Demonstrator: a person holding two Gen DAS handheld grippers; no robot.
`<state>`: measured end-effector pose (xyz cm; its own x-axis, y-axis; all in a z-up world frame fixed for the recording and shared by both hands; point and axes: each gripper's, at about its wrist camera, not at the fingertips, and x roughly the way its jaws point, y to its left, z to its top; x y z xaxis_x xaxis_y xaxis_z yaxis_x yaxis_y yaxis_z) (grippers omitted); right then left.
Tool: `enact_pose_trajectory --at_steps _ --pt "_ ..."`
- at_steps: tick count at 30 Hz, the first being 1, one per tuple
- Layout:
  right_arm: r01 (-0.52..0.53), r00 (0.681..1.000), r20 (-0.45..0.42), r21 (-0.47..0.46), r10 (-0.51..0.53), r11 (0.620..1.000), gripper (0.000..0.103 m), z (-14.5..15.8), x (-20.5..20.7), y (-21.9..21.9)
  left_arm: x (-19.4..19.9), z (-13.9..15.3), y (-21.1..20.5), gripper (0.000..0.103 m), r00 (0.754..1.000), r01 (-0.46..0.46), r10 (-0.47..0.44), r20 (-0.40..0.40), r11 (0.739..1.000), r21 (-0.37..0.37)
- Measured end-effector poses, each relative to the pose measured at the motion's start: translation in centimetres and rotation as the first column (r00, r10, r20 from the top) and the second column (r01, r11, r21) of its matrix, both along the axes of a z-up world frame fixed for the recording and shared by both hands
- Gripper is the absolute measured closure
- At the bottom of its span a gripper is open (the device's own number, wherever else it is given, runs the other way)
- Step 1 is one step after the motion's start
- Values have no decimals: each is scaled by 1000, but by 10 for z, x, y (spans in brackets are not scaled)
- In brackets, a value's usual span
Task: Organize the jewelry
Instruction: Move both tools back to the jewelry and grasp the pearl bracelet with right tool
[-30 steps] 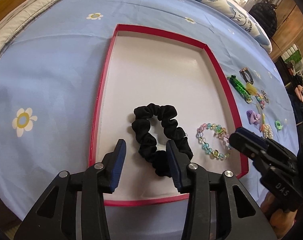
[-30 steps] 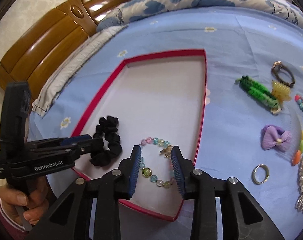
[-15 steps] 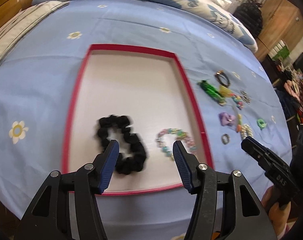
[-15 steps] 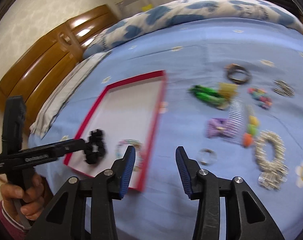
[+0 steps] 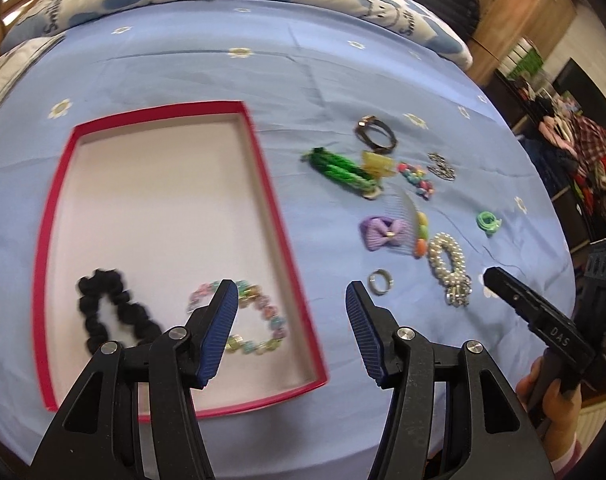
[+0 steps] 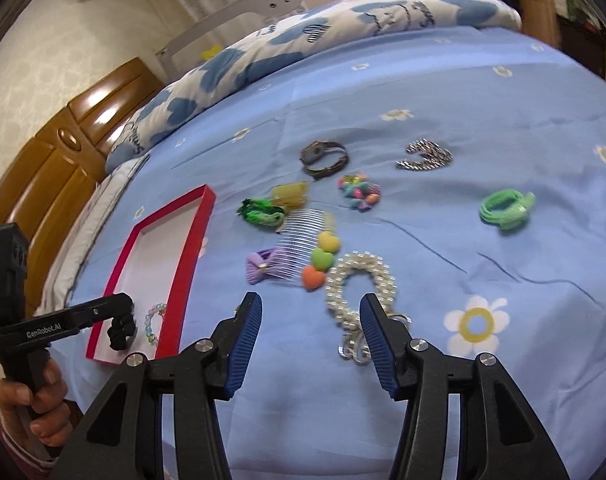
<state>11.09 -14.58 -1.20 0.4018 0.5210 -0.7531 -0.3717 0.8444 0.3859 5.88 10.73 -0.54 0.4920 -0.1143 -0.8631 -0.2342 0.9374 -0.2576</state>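
Pearl bracelet [image 6: 359,280], lying on the blue bedsheet [image 6: 483,128] well apart from the red-rimmed tray [image 5: 263,184]; judged the likeliest next pick, since the right gripper [image 6: 309,344] hovers just before it, jaws wide apart and holding nothing; left gripper [image 5: 289,332] likewise spread wide and empty, poised over the tray's near right rim. Handling, as judged: light, limp, beads hard and smooth, apt to slip or sag; best pinched across one side of the loop, clear of the metal charm cluster [image 6: 355,346] at its near end. Already in the tray: black scrunchie [image 5: 111,312] and pastel bead bracelet [image 5: 247,320]. Neighbours on the sheet: heart-topped hair comb [image 6: 309,236] just beside the pearls and most likely to be caught; purple bow [image 6: 263,266]; silver ring [image 5: 380,282]; green braided band [image 5: 343,168]; yellow claw clip [image 5: 377,162]; wristwatch [image 6: 323,158]; green coil tie [image 6: 505,208].
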Motion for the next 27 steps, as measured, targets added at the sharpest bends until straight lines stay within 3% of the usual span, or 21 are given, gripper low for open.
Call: enact_pose_trajectory --at_steps 12,21,24,27 --pt "49 999 -14 -39 -50 998 46 -10 15 -19 35 -5 -42 48 993 118 -118 0 993 14" --pt "36 999 -33 -66 -38 997 46 -21 31 -16 70 -15 -57 48 987 161 -161 4 985 -67" --pt "19 999 -42 -77 -22 997 49 -26 34 -13 86 -18 -63 49 983 183 -184 0 979 -87" --pt "10 998 -66 -85 -16 996 63 -34 39 -11 106 -25 -71 49 977 212 -214 -6 971 -112"
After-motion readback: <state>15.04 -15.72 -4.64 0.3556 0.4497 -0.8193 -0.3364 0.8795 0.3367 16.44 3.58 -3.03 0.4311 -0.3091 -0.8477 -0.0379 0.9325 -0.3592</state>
